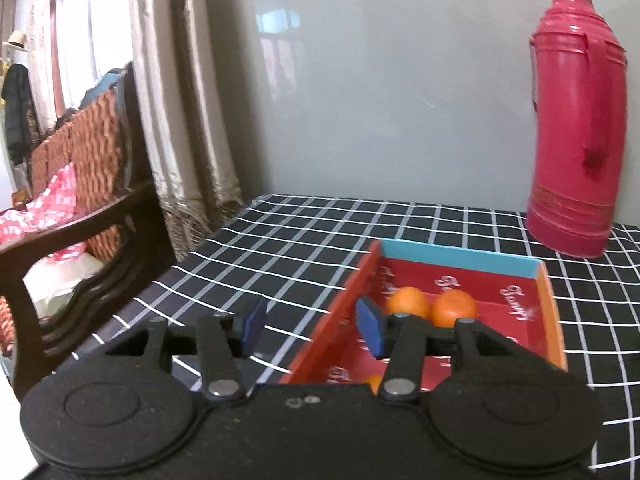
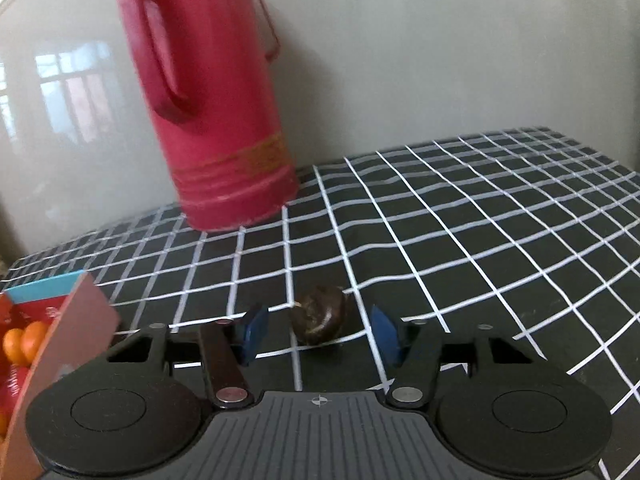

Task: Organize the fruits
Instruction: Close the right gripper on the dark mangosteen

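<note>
A red box [image 1: 516,268] with a blue far wall and orange sides sits on the checked tablecloth and holds oranges [image 1: 432,304]. My left gripper [image 1: 312,330] is open and empty, its jaws straddling the box's left wall. In the right wrist view the box [image 2: 76,320] is at the left edge with oranges [image 2: 24,342] inside. A dark brown round fruit [image 2: 319,314] lies on the cloth. My right gripper [image 2: 318,334] is open, one blue pad on either side of the fruit, apart from it.
A tall red thermos [image 1: 576,120] stands at the back by the grey wall; it also shows in the right wrist view [image 2: 212,96]. A dark wooden chair with a wicker back [image 1: 92,200] and curtains stand left of the table. The black-and-white checked cloth [image 2: 480,220] spreads to the right.
</note>
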Tool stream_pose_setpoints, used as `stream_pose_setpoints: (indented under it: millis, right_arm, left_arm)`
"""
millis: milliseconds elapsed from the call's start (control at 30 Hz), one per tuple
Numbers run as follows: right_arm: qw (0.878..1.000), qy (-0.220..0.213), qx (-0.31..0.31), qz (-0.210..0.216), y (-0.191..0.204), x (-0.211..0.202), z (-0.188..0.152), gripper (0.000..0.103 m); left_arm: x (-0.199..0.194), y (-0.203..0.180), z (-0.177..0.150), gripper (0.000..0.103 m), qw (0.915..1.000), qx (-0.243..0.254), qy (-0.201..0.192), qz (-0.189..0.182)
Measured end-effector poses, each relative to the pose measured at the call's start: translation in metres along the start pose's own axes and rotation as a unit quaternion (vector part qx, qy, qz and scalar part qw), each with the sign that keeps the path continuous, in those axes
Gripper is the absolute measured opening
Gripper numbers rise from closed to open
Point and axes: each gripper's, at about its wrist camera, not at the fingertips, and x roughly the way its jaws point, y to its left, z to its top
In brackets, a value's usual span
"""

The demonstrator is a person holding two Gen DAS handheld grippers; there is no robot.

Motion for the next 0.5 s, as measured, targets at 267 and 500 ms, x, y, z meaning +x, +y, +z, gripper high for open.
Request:
stream_pose_setpoints:
  millis: [267, 500]
  right_arm:
    - [1.000, 0.012, -0.016, 0.005, 0.003, 0.015, 0.002, 0.034]
    - [0.998, -0.021, -0.046, 0.041, 0.025, -0.011, -0.007, 0.034]
  left_arm:
    - [0.005, 0.024, 0.003, 0.057, 0.9996, -0.019, -0.003, 0.021]
    - [0.006, 0.034, 0.007, 0.064, 0.9990, -0.034, 0.001, 0.030]
